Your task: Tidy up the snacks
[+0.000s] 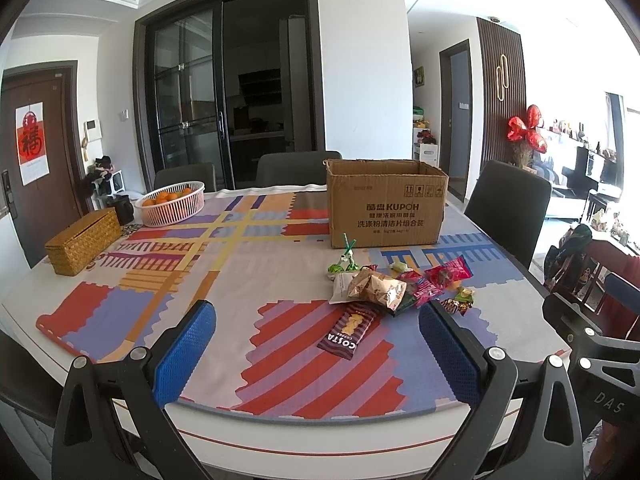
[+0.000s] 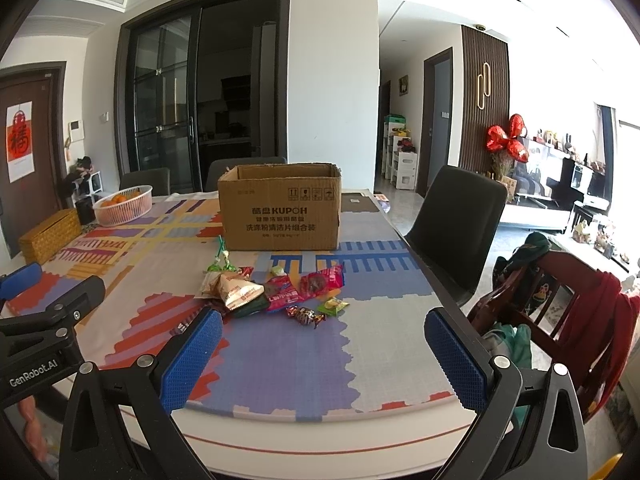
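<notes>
Left wrist view looks across the bench, which wears a bright patchwork cloth. The left tool hangs over the near edge with its blue pads spread wide and nothing between them. The right tool does the same a little further right, also wide and empty. A pile of snacks lies mid-bench, just near of an open cardboard box that stands upright. Nearest of the pile is a dark Costa packet, lying flat between the left tool's pads in that view. A small twisted candy sits at the pile's near right edge. Far left stand a white basket of oranges and a woven box, well apart from the snacks.
</notes>
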A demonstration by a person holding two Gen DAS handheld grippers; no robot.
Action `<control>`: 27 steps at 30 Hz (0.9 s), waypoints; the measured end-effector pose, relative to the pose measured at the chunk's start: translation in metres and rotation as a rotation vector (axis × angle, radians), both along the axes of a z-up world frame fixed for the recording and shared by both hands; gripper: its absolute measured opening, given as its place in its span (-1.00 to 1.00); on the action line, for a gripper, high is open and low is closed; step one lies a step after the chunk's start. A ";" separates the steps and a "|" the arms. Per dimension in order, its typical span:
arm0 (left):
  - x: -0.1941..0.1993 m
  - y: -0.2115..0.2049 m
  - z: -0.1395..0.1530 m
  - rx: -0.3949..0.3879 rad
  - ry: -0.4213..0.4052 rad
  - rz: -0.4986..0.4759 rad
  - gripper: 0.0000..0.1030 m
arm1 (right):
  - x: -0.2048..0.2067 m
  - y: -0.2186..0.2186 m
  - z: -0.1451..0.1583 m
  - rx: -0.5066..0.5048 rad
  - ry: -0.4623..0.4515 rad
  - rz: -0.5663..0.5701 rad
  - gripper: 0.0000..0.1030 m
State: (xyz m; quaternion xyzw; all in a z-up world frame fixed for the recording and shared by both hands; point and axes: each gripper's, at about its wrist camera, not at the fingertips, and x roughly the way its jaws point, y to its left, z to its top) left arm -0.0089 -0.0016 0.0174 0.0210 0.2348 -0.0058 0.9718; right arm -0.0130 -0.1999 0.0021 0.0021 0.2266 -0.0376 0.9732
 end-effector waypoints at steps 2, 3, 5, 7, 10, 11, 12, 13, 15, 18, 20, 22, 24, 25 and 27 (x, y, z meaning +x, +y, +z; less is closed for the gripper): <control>0.000 -0.001 -0.001 0.000 0.001 -0.001 1.00 | 0.000 0.000 0.001 0.000 0.001 0.001 0.99; 0.000 0.000 -0.003 -0.001 0.002 -0.002 1.00 | 0.000 0.000 0.000 0.000 0.001 0.002 0.99; 0.001 0.000 -0.004 -0.002 0.004 -0.004 1.00 | 0.001 0.001 -0.001 -0.002 0.003 0.003 0.99; 0.001 0.000 -0.005 -0.001 0.004 -0.002 1.00 | 0.001 0.001 -0.002 -0.002 0.004 0.006 0.99; 0.002 0.000 -0.007 -0.002 0.010 -0.004 1.00 | 0.004 0.002 -0.005 -0.002 0.014 0.012 0.99; 0.003 0.000 -0.009 -0.002 0.014 -0.005 1.00 | 0.005 0.001 -0.007 -0.002 0.017 0.013 0.99; 0.005 0.000 -0.011 -0.002 0.020 -0.006 1.00 | 0.006 0.001 -0.009 -0.002 0.021 0.015 0.99; 0.006 0.001 -0.012 -0.002 0.023 -0.007 1.00 | 0.008 0.002 -0.011 -0.003 0.028 0.020 0.99; 0.010 0.001 -0.017 -0.001 0.035 -0.008 1.00 | 0.012 0.002 -0.015 -0.003 0.040 0.023 0.99; 0.016 0.000 -0.025 0.001 0.058 -0.018 1.00 | 0.018 0.003 -0.022 -0.003 0.058 0.032 0.99; 0.022 -0.001 -0.029 0.004 0.071 -0.029 0.99 | 0.023 0.005 -0.026 -0.013 0.066 0.040 0.99; 0.028 -0.002 -0.033 0.009 0.084 -0.037 0.96 | 0.029 0.006 -0.030 -0.024 0.077 0.049 0.99; 0.036 -0.004 -0.038 0.020 0.098 -0.053 0.92 | 0.038 0.006 -0.036 -0.030 0.092 0.063 0.98; 0.039 -0.005 -0.040 0.023 0.105 -0.057 0.90 | 0.041 0.007 -0.038 -0.033 0.096 0.068 0.98; 0.046 -0.006 -0.044 0.026 0.120 -0.070 0.88 | 0.052 0.008 -0.042 -0.041 0.113 0.080 0.97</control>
